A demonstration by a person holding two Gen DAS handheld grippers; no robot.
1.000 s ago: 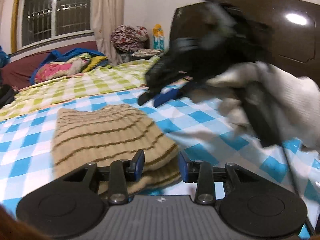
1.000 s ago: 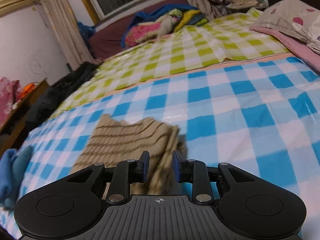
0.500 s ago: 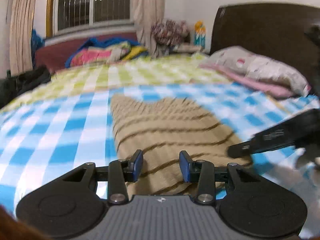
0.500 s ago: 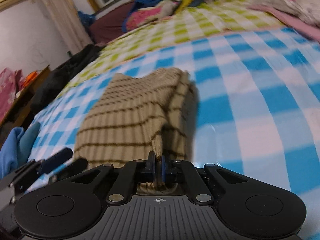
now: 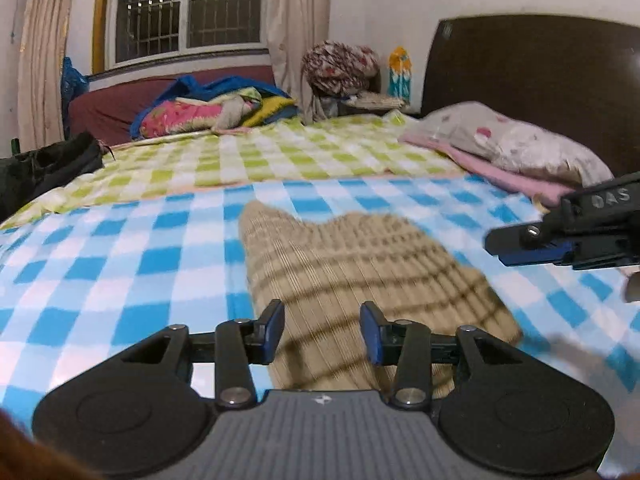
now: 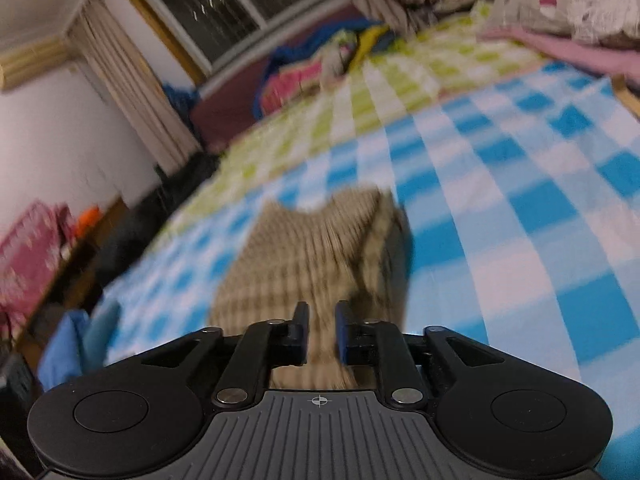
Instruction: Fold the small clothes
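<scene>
left gripper (image 5: 322, 332) wide open over sweater (image 5: 360, 276), right gripper (image 6: 321, 332) narrowly parted, empty — advise pinching the near hem squarely, both layers, before folding.

The folded sweater (image 5: 360, 276) lies on the near blanket (image 5: 120, 264) of the bed; a second blanket (image 5: 280, 156) covers the far part. A pillow (image 5: 516, 148) rests at the bed's right edge — against the headboard (image 5: 540, 68) — and heaped bedding (image 5: 212, 108) lies along the far edge.
</scene>
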